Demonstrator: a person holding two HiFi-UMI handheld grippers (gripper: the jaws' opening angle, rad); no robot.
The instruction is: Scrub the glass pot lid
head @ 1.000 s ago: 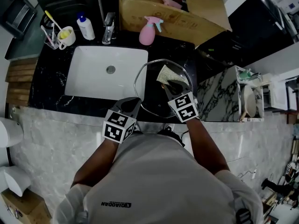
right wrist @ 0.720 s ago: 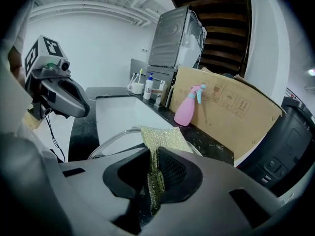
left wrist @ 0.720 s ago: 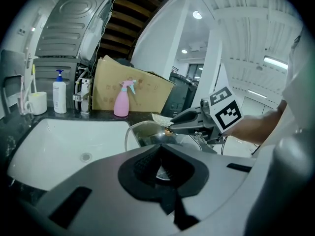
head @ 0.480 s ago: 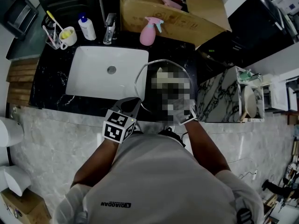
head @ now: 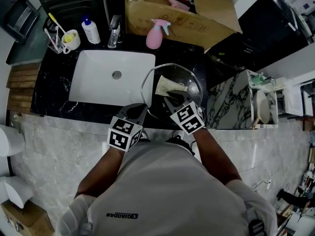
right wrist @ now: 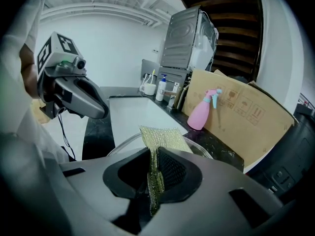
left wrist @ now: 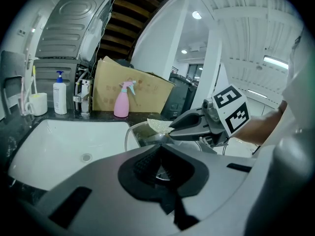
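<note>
The glass pot lid (head: 183, 78) lies tilted over the black counter, right of the sink. At the lid's near left rim sits my left gripper (head: 142, 108), and in the left gripper view (left wrist: 160, 165) its jaws are shut on the rim's metal edge. A glittery green-gold scrub pad (head: 165, 85) rests on the glass, pinched in my right gripper (head: 170, 100). The right gripper view shows the pad (right wrist: 162, 137) sticking out of the shut gripper (right wrist: 153, 177) over the lid (right wrist: 199, 145).
A white sink (head: 98, 85) lies left of the lid, with a faucet (head: 114, 29) behind it. A pink spray bottle (head: 156, 34), a cardboard box (head: 187, 14), a pump bottle (head: 90, 29) and a cup of toothbrushes (head: 70, 38) line the back.
My right gripper has slid the scrub pad a little to the left and nearer across the glass. The left gripper and the lid have stayed put.
</note>
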